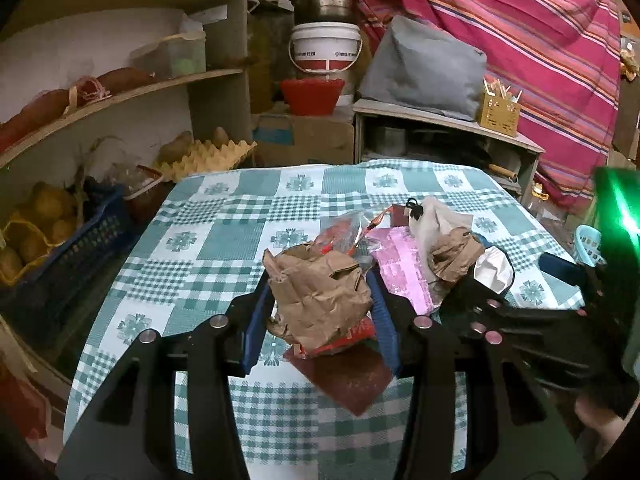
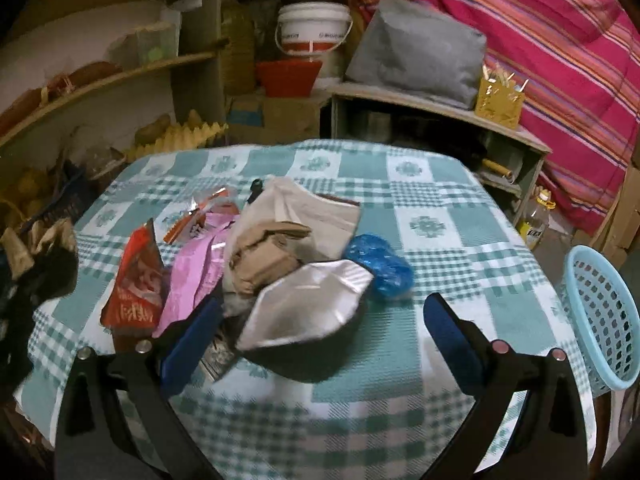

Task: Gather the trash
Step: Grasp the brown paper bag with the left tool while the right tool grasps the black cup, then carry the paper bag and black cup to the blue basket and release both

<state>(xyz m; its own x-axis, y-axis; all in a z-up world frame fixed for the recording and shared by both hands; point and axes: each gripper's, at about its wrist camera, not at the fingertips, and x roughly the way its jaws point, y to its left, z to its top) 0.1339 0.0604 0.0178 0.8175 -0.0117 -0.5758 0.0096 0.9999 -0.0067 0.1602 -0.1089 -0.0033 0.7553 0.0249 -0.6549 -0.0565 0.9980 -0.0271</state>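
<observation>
The left gripper (image 1: 320, 300) is clenching a crumpled brown paper wad (image 1: 320, 292) together with a red wrapper (image 1: 352, 336) beneath it, carrying both clear above the checked tablecloth (image 1: 200, 240). The right gripper (image 2: 320, 332) is standing released, its jaws spread wide and empty over the pile (image 2: 260, 260).

To do this step well, the left grip is best kept firm until the load is hanging over the blue basket (image 2: 604, 320) at the table's right edge; a loose wrapper could slip free. The right jaws are best lowered around the nearest piece, the silver-lined pouch (image 2: 308, 308).

The remaining trash is lying mid-table: pink plastic (image 2: 196, 272), a beige bag (image 2: 304, 208), another brown wad (image 2: 264, 256) and a blue ball (image 2: 380, 268), overlapping and creased.
</observation>
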